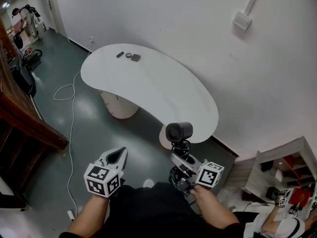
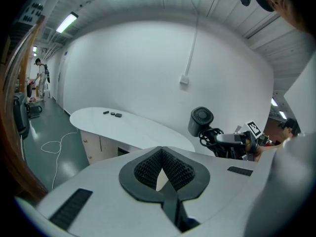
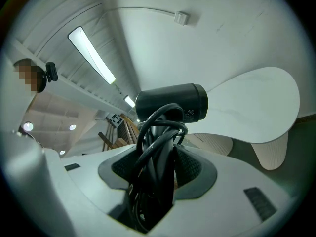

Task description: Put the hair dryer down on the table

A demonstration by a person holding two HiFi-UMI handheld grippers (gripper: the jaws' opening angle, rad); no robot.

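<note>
Lower left: one left gripper (image 1: 120,153), mine, jaws closed on nothing. Upper centre: one white kidney-shaped table (image 1: 148,86) bearing three small dark items (image 1: 129,56). Lower centre-right: one black hair dryer (image 1: 179,132) with its cord coiled round the handle, clamped there by my right gripper (image 1: 181,158) just short of the table edge. Risks: early release drops it to the floor; cord loops snag my jaws.

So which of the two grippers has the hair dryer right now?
The right gripper: its fingers clamp the cord-wrapped handle of the black hair dryer. The left gripper holds nothing, its fingertips meeting.
</note>
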